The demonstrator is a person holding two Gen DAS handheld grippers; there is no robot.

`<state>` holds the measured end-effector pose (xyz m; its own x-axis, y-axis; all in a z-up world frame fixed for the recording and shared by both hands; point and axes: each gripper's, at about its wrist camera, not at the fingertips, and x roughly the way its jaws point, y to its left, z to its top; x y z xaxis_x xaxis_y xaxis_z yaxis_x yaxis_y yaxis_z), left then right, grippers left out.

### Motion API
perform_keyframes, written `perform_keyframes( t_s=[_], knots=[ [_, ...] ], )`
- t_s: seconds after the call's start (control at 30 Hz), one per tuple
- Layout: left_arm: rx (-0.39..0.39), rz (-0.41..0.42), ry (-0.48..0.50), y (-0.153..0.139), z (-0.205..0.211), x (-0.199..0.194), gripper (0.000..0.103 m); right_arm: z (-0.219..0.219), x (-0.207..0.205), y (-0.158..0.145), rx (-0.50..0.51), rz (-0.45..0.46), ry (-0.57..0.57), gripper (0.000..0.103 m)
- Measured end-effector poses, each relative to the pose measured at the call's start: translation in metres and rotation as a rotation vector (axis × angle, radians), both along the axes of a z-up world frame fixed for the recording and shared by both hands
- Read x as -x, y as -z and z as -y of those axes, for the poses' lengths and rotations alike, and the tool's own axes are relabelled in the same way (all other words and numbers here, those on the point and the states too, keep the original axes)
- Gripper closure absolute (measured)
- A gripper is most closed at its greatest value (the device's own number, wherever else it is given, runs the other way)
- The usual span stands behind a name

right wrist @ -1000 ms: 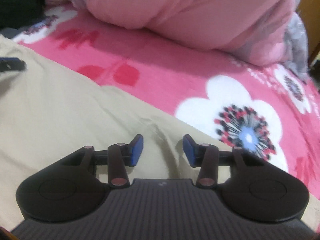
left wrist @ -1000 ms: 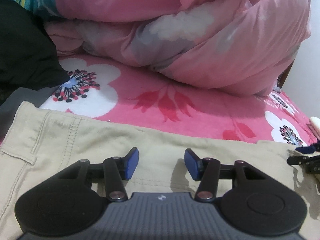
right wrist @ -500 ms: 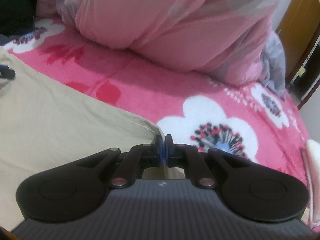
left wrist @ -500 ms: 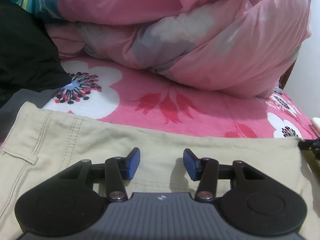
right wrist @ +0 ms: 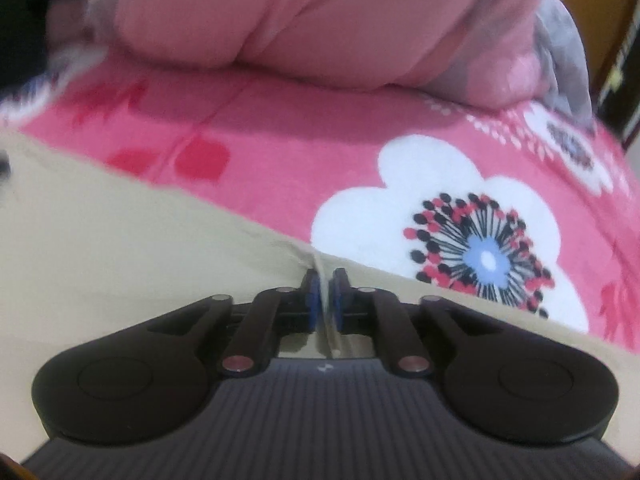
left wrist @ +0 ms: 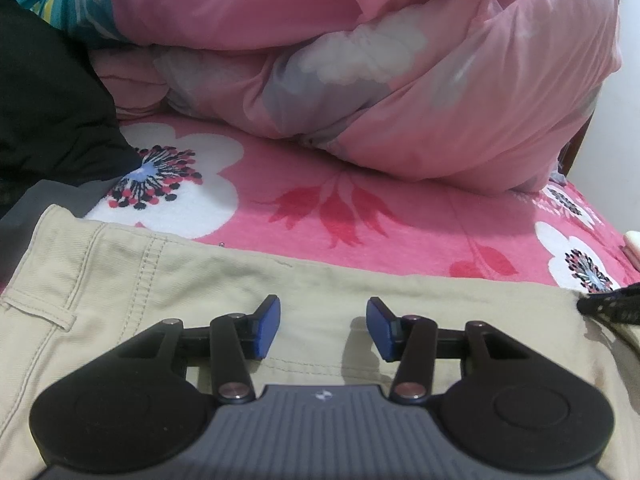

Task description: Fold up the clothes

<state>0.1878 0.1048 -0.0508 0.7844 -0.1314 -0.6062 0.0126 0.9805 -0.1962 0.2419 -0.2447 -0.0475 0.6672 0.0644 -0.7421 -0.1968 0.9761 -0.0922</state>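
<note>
Beige trousers (left wrist: 168, 280) lie flat on the pink flowered bedspread (left wrist: 400, 216), with the waistband and a belt loop at the left in the left wrist view. My left gripper (left wrist: 324, 326) hovers low over them, open, nothing between its blue pads. In the right wrist view my right gripper (right wrist: 326, 300) sits at the far edge of the trousers (right wrist: 120, 248). A raised fold of the beige cloth stands pinched between its blue pads, and the jaws are opening. That view is blurred.
A bulky pink quilt (left wrist: 380, 80) is heaped along the back of the bed. Dark clothing (left wrist: 44, 120) is piled at the left. A wooden door (right wrist: 600, 20) stands past the bed's right end. A dark blurred shape (left wrist: 612, 306) pokes in at the right edge.
The right gripper went from open to shut, then shifted right along the trouser edge and rolled; a cloth fold now shows between its pads. The left gripper has not moved.
</note>
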Motion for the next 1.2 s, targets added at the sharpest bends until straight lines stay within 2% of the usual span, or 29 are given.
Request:
perform_keyframes(
  t_s=[0.07,0.13,0.33,0.53,0.67,0.87,1.0,1.2],
  knots=[
    [-0.002,-0.001,0.000,0.000,0.000,0.000,0.054,0.014,0.000,-0.009,-0.063,-0.006,0.055,0.057],
    [-0.004,-0.002,0.000,0.000,0.001,0.000,0.054,0.025,0.005,-0.016,-0.123,0.000,0.090,0.051],
    [-0.007,-0.006,0.003,-0.002,0.001,0.000,0.053,0.058,0.029,-0.036,-0.278,0.008,0.222,0.042],
    [-0.024,0.024,-0.017,-0.015,0.005,0.009,0.048,0.090,0.096,-0.063,-0.383,0.073,0.309,0.039],
    [-0.053,0.061,0.035,-0.028,0.024,0.017,0.048,0.100,0.143,-0.066,-0.336,0.101,0.343,0.038],
    [-0.067,0.001,0.137,-0.021,0.066,0.004,0.047,0.102,0.191,-0.045,-0.197,0.087,0.346,0.038],
    [-0.111,-0.046,0.128,-0.003,0.078,-0.005,0.047,0.094,0.212,-0.033,-0.082,0.099,0.284,0.038],
    [-0.173,-0.051,0.121,0.000,0.082,-0.003,0.047,0.078,0.222,-0.013,0.132,0.124,0.169,0.038]
  ],
)
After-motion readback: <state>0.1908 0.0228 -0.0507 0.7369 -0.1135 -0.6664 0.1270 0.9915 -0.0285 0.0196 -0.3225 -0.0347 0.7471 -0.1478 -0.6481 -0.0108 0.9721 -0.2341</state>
